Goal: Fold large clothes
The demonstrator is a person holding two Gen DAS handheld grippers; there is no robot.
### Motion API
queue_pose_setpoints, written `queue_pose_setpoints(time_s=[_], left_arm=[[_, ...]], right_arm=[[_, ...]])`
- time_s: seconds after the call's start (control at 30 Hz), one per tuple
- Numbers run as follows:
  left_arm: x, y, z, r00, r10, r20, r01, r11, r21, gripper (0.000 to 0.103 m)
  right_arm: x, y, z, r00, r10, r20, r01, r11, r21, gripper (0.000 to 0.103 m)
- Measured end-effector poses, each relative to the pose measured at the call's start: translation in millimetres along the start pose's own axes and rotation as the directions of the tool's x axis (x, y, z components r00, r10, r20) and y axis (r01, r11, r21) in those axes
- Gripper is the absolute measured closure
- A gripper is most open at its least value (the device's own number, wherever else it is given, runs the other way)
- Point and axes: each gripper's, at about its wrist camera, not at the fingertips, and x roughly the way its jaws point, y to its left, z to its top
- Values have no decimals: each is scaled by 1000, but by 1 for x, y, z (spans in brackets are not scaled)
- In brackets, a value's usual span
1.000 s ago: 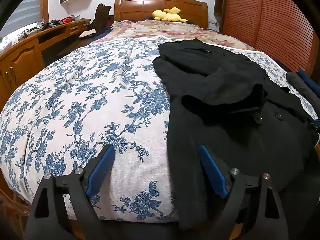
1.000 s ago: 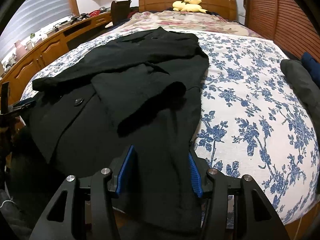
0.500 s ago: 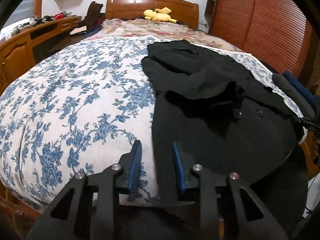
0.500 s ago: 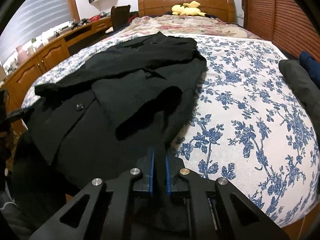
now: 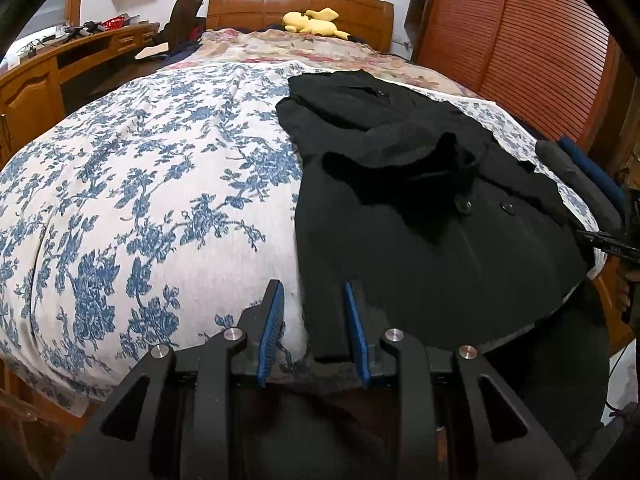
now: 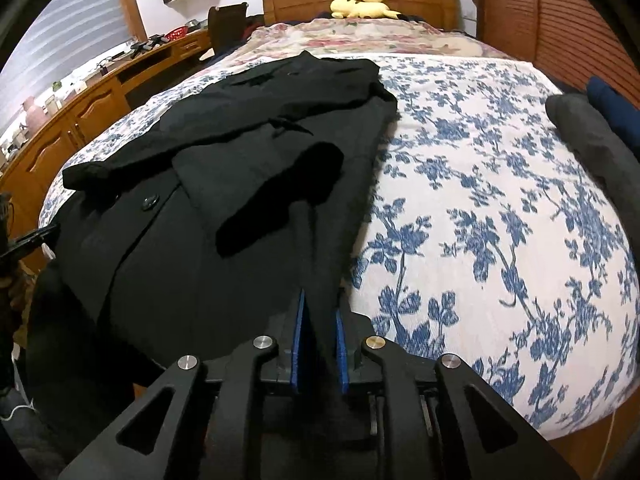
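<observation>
A long black coat (image 5: pixel 420 200) lies lengthwise on the blue-flowered bedspread (image 5: pixel 140 200), sleeves folded across its front, collar toward the headboard. Its hem hangs over the foot of the bed. My left gripper (image 5: pixel 314 320) is at the hem's left corner, partly closed, with the coat edge between its blue pads, which are still a gap apart. My right gripper (image 6: pixel 319 336) is shut on the hem's right corner of the coat (image 6: pixel 240 200), and the cloth rises in a ridge from its pads.
A wooden headboard with a yellow plush toy (image 5: pixel 312 24) is at the far end. A wooden desk (image 5: pixel 48 76) runs along the left. Slatted wooden doors (image 5: pixel 520 40) stand on the right. Grey and blue folded clothes (image 6: pixel 592 136) lie at the bed's right edge.
Both grippers came in onto the coat's hem. The right one closed fully on the cloth. The left one narrowed from wide open to a small gap around the coat's edge.
</observation>
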Motion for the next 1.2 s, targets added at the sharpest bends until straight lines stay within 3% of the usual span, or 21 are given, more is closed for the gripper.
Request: queue_pose_setpoints(time_s=[0.07,0.1,0.13,0.23,0.33,0.57,0.83,0.93,1.07,1.2], left_arm=[[0,-1,-1,1000,-12,-2,12,1000,-1,79],[0,-1,-1,999,-35,-7,35,999,-9,91],[-1,-2,-1,999,-41,-4,41,999,-16,95],[-9,-9,7,999,-24,21,24,1000,-2,98],[-29,-15,21,995,-29,91,28,1000,13,98],[-81,-31,67,971,-49,232,39,998,49,98],[-154,-41,98,921,-54,387,31,997,64,98],[-183,-44,108,889,1,458,-19,999,35,98],[-210,-49,120,851,1,525,-21,999,32,98],[-211,-52,133,844,7,537,-33,999,39,98]], right_arm=[[2,1,-1,1000,-5,-5,5,1000,-11,88],[2,4,0,1000,-2,-2,2,1000,-31,89],[0,10,0,1000,6,6,-6,998,-59,97],[-4,14,6,999,40,28,-38,997,-69,99],[-21,17,20,993,55,105,-47,996,-76,100],[-73,16,55,958,103,269,-92,994,-51,100],[-144,24,55,917,117,380,-88,992,-93,100],[-177,25,43,900,117,420,-75,990,-116,100],[-215,28,35,862,140,486,-83,987,-138,100],[-225,29,34,855,119,504,-39,985,-165,100]])
